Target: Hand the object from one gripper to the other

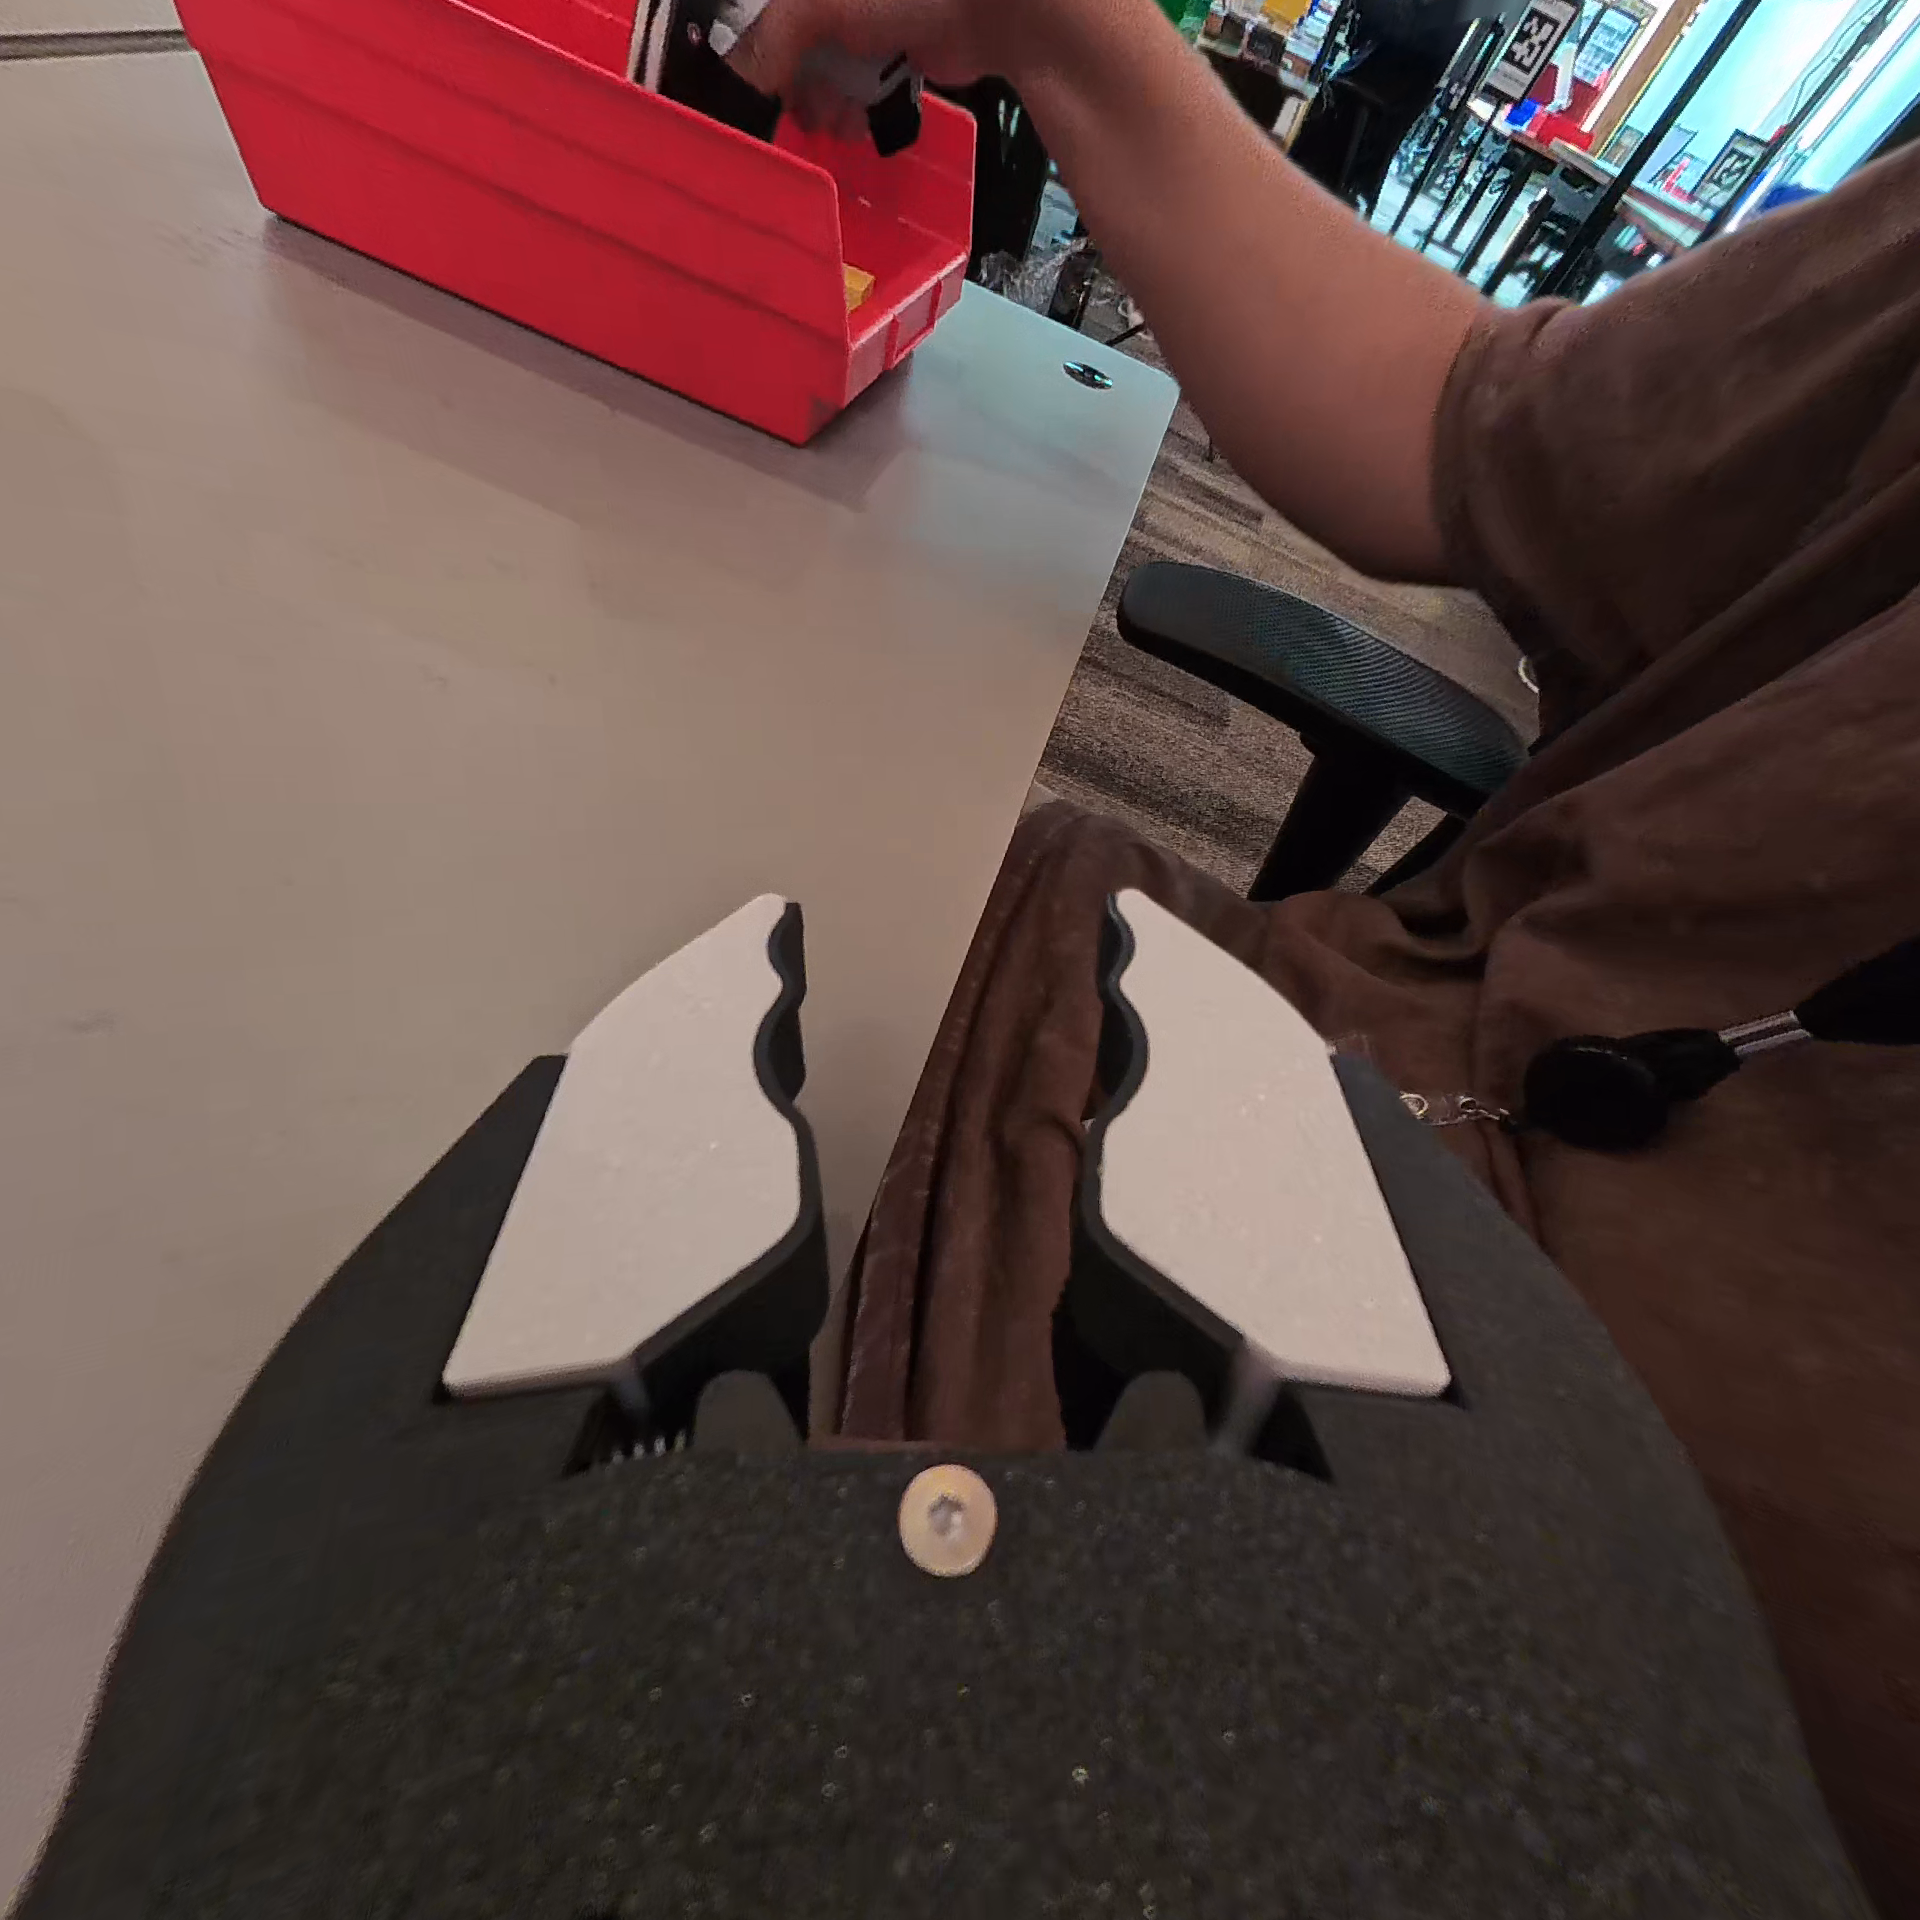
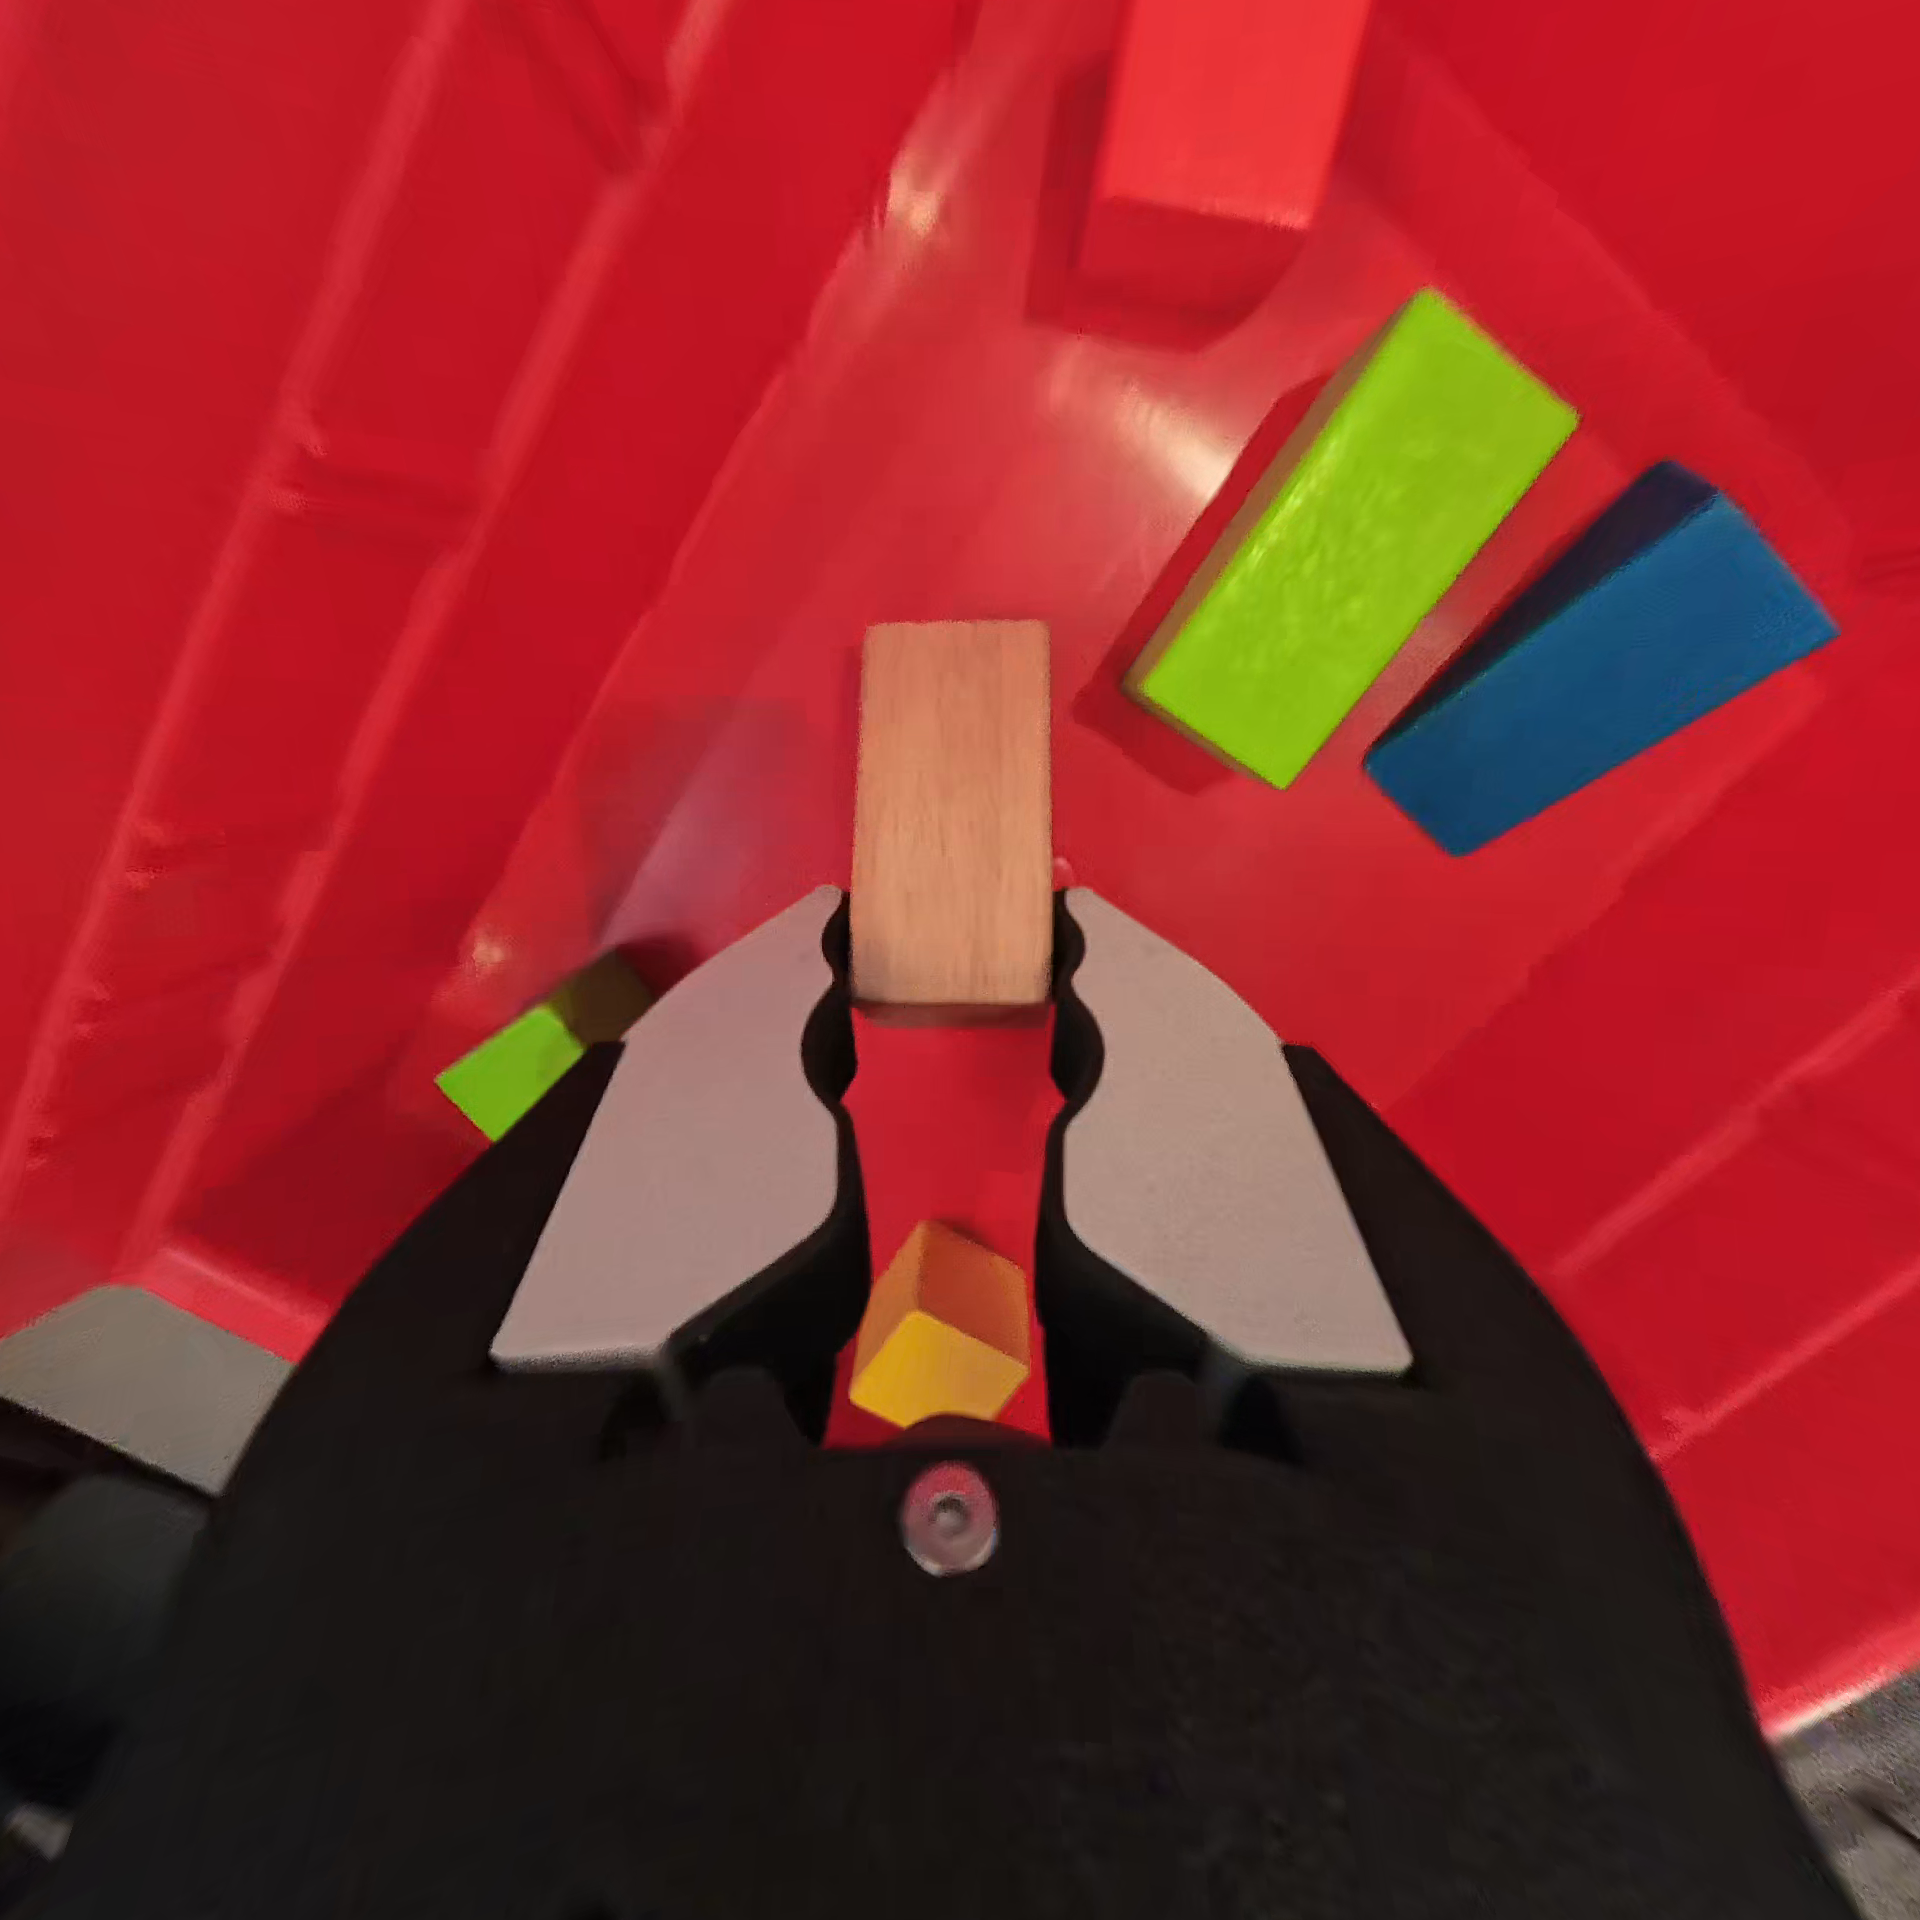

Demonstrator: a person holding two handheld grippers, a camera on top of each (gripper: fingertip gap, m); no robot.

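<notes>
1. Right gripper, inside the red plastic bin: fingertips clamp the plain wooden rectangular block.
2. Left gripper: fingers spread, empty, waiting at the grey table edge.
3. Pick-up apparently done; lift-out and handover remain.

This looks like a lab or research workspace set in an open office. A plain grey desk with a cable grommet carries a red storage bin of coloured wooden blocks, and a mesh chair armrest stands over grey carpet beside it. Farther back stand more tables with black frames, printed square marker tags like those used for camera tracking, cluttered shelves and bright glass partitions.
</notes>
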